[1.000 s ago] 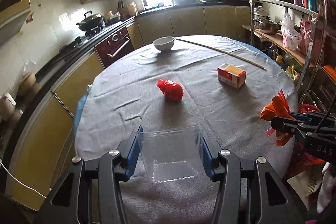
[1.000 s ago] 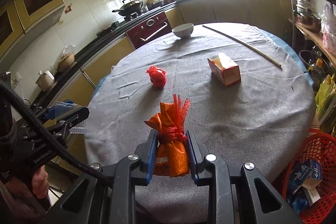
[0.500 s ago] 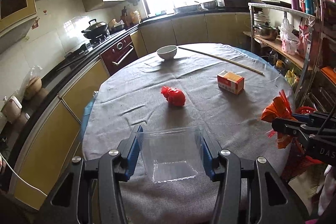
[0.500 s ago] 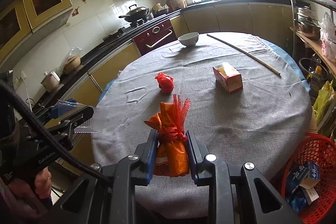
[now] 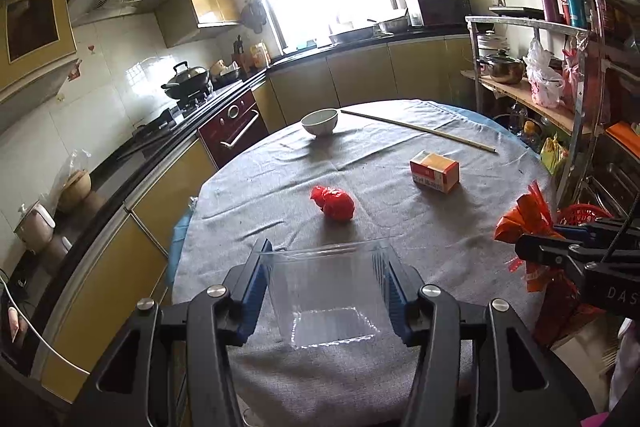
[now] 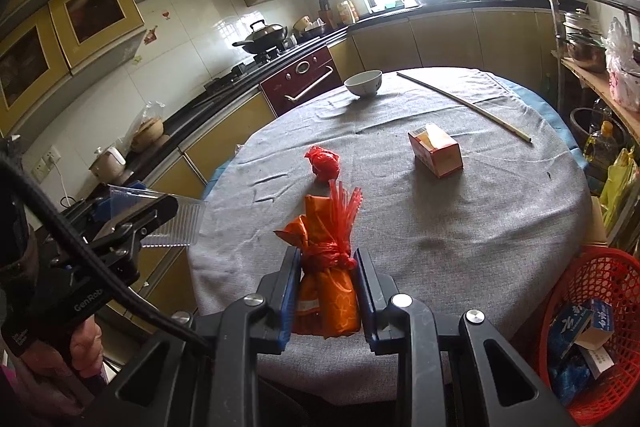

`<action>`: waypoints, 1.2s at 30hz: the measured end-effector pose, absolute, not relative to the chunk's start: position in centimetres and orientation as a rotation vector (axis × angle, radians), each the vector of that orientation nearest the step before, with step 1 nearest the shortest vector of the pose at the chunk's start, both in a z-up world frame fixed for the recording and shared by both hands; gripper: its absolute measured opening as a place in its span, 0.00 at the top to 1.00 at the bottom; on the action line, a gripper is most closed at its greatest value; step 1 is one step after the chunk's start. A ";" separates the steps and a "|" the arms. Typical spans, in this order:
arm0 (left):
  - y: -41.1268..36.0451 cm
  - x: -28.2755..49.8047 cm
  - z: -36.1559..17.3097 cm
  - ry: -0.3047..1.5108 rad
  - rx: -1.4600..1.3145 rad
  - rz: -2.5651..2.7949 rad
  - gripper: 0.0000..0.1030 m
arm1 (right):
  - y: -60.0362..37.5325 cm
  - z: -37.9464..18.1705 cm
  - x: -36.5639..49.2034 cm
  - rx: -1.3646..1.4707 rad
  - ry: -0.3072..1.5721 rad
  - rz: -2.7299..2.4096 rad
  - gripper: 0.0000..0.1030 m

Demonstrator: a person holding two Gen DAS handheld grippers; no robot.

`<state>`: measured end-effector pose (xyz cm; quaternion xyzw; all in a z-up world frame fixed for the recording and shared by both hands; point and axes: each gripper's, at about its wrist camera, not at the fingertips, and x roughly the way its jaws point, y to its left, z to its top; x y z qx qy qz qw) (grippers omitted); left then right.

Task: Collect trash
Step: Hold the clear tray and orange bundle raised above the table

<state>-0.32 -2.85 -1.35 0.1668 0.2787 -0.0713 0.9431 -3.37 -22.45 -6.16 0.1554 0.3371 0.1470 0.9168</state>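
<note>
Both tongs have lifted back from the counter (image 5: 400, 227). Left tongs (image 5: 326, 287) grip the clear plastic tray (image 5: 328, 291); right tongs (image 6: 326, 291) clamp the orange wrapper bundle (image 6: 326, 291). Risk: the slick, flexible tray may buckle and slip before reaching the red basket (image 6: 592, 307).

Clear plastic tray (image 5: 328, 291) held open-side-up, orange wrapped packet (image 6: 326, 287) held upright, red crumpled bag (image 5: 334, 202) mid-table

Both grippers, left gripper (image 5: 326, 291) and right gripper (image 6: 327, 297), are black with blue-padded fingers (image 5: 253, 287), silver screws (image 5: 218, 291), and a thick black cable (image 6: 92, 259).
</note>
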 end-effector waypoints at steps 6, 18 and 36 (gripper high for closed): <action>-3.0 -0.5 -1.4 0.566 0.345 -0.138 0.47 | -22.7 -6.5 -3.3 0.335 0.698 0.305 0.72; -3.3 -0.7 -1.6 0.569 0.359 -0.132 0.47 | -22.9 -6.8 -3.4 0.344 0.694 0.313 0.72; -4.4 -0.8 -1.9 0.578 0.387 -0.143 0.47 | -24.0 -7.2 -3.8 0.378 0.690 0.311 0.72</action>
